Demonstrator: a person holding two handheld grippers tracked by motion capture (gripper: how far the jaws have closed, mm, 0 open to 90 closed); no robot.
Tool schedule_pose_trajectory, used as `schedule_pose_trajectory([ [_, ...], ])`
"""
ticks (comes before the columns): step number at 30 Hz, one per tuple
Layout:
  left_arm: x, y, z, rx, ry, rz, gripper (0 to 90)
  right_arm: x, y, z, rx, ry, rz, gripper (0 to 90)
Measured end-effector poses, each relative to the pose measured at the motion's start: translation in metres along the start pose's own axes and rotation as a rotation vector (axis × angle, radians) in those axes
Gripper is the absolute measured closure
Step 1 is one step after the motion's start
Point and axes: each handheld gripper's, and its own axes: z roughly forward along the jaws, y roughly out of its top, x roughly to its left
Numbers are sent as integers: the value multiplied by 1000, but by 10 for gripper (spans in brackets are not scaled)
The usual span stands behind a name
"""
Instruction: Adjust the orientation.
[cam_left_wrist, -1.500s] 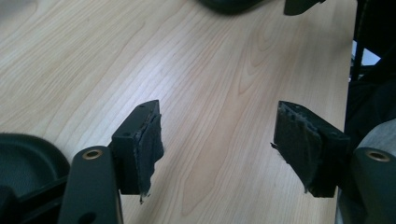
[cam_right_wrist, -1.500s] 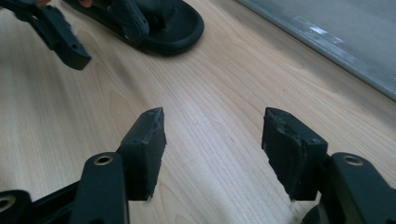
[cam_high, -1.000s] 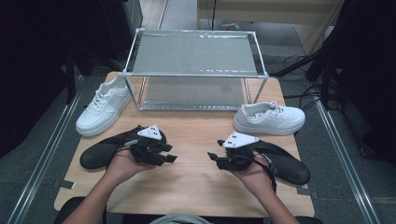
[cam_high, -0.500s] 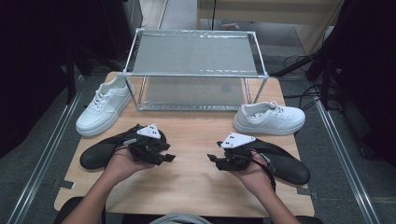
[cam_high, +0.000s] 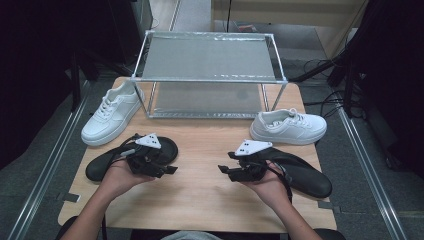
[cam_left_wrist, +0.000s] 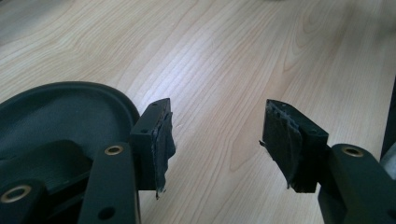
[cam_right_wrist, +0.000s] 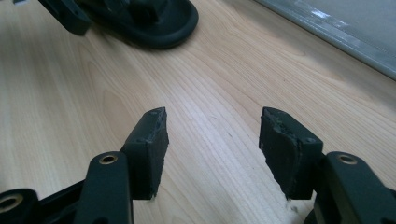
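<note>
My left gripper (cam_high: 169, 169) lies low over the wooden table (cam_high: 200, 195), beside the toe of a black slipper (cam_high: 102, 165), and points right. Its jaws have just been opening; in the left gripper view the left gripper (cam_left_wrist: 219, 112) stands open over bare wood with nothing between the pads, and the black slipper (cam_left_wrist: 60, 112) sits just to its left. My right gripper (cam_high: 226, 170) faces it and points left, in front of a second black slipper (cam_high: 307, 175). In the right gripper view the right gripper (cam_right_wrist: 215, 116) is open and empty.
A metal-framed shelf rack (cam_high: 210, 55) stands at the back of the table. A white sneaker (cam_high: 110, 115) lies at its left and another white sneaker (cam_high: 290, 127) at its right. A strip of bare wood separates the two grippers.
My left hand and its gripper have shifted a little to the left, toward the black slipper. The right hand has stayed where it was.
</note>
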Motion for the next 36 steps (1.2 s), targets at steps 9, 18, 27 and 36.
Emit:
schedule_pose_trajectory([
  [9,3,-2,-2,2,7,-1,430,-1,0,1,7,11,6,430],
  [18,10,-7,-10,-21,14,-7,416,0,1,3,10,14,-1,429],
  [27,23,-17,-26,-33,56,-49,419,1,2,8,33,18,-12,422],
  [36,32,-29,-41,-51,82,-75,420,3,5,13,44,33,-24,422],
])
